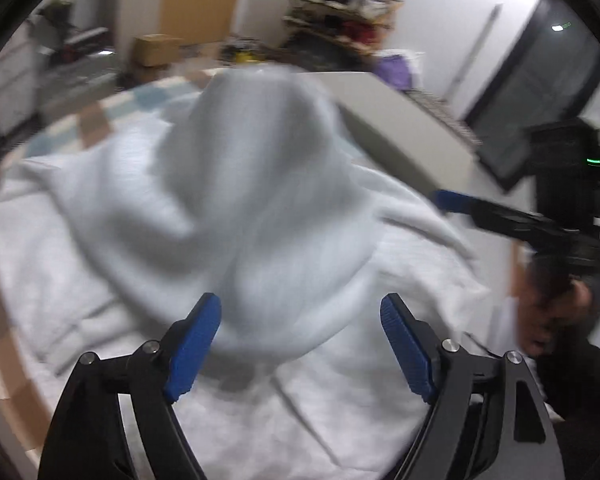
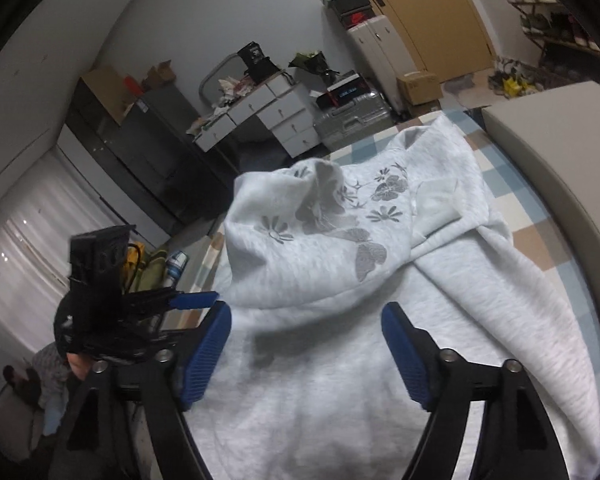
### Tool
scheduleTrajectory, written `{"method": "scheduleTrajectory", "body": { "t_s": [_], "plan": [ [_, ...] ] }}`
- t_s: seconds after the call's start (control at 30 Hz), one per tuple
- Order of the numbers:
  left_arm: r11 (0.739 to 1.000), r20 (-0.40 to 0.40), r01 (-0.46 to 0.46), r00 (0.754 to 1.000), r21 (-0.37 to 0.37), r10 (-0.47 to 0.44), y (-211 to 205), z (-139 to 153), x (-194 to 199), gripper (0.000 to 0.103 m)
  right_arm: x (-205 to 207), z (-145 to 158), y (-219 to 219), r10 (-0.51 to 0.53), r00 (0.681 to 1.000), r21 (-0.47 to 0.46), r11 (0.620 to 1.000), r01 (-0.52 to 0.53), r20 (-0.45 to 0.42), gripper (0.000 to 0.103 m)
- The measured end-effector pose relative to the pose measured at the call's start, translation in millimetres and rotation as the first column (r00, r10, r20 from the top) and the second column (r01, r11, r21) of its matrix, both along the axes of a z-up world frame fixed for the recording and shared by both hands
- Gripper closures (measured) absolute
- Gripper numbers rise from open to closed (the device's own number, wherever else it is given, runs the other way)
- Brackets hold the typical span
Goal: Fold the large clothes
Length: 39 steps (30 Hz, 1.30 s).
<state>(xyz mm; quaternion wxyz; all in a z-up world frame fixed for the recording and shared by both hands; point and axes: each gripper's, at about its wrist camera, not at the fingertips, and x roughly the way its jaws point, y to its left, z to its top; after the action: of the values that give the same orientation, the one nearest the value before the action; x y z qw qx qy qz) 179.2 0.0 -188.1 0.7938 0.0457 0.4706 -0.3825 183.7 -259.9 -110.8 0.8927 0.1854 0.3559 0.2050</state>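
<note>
Only the right wrist view shows the sweatshirt's (image 2: 340, 240) butterfly print (image 2: 364, 256); both tongs (image 1: 300, 344) (image 2: 306, 350) gape apart, empty.

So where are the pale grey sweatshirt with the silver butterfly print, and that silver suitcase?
Pale grey sweatshirt (image 2: 340, 360): right wrist view, on its plain body fabric.
Silver hard-shell suitcase (image 2: 352, 118): right wrist view, on its ribbed side.

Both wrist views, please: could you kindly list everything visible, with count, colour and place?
sweatshirt: one, pale grey with silver flower and butterfly print, heaped on the bed
bed cover: one, blue, tan and white checks, under the sweatshirt
white drawers: one unit, by the far wall
suitcase: one, silver, beside the drawers
cardboard box: one, brown, on the floor near the door
door: one, tan
left tongs: blue pads, open above the sweatshirt
right tongs: blue pads, open above the sweatshirt
</note>
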Motion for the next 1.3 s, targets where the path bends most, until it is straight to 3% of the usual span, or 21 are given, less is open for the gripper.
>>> {"method": "scheduleTrajectory", "body": {
  "t_s": [0.13,0.27,0.33,0.43,0.57,0.7,0.8,0.83,0.87,1.0,1.13,1.3],
  "plan": [
    [0.989,0.104,-0.117,0.989,0.087,0.108,12,-6,-18,0.024,3,-10,0,-0.005,0.999,-0.052,0.999,0.003,-0.048,0.022],
    [0.947,0.048,-0.281,0.960,0.159,0.277,47,-44,-15,0.024,19,-18,-5,-0.064,0.996,-0.196,0.979,0.051,-0.064,0.021],
    [0.934,-0.024,-0.322,0.944,0.156,0.330,61,-63,-12,0.024,36,-25,-15,-0.071,0.993,-0.255,0.966,0.046,-0.090,0.021],
    [0.905,-0.090,-0.367,0.915,0.216,0.393,71,-88,-9,0.024,66,-42,-28,-0.133,0.982,-0.415,0.907,0.066,-0.136,0.021],
    [0.901,-0.033,-0.380,0.918,0.209,0.395,71,-80,4,0.026,106,-54,-45,-0.173,0.975,-0.532,0.843,0.074,-0.137,0.022],
    [0.886,-0.068,-0.423,0.895,0.193,0.442,79,-72,38,0.026,144,-51,-57,-0.155,0.977,-0.519,0.853,0.057,-0.148,0.022],
    [0.872,-0.082,-0.447,0.879,0.198,0.469,83,-78,67,0.026,177,-65,-60,-0.169,0.958,-0.513,0.858,0.027,-0.230,0.024],
    [0.874,-0.085,-0.450,0.879,0.181,0.470,84,-79,73,0.026,184,-72,-59,-0.178,0.947,-0.520,0.854,0.014,-0.267,0.041],
    [0.876,-0.084,-0.448,0.880,0.181,0.467,82,-80,77,0.026,191,-80,-55,-0.174,0.934,-0.514,0.858,-0.011,-0.311,0.052],
    [0.872,-0.049,-0.409,0.898,0.269,0.436,63,-79,94,0.026,190,-81,-38,-0.149,0.944,-0.563,0.826,-0.044,-0.293,0.052],
    [0.863,-0.028,-0.373,0.914,0.340,0.405,52,-77,127,0.025,189,-82,-36,-0.125,0.941,-0.530,0.845,-0.066,-0.316,0.053],
    [0.854,-0.032,-0.369,0.912,0.367,0.409,52,-75,175,0.023,185,-81,-22,-0.107,0.947,-0.524,0.848,-0.072,-0.303,0.053]
  ]
}}
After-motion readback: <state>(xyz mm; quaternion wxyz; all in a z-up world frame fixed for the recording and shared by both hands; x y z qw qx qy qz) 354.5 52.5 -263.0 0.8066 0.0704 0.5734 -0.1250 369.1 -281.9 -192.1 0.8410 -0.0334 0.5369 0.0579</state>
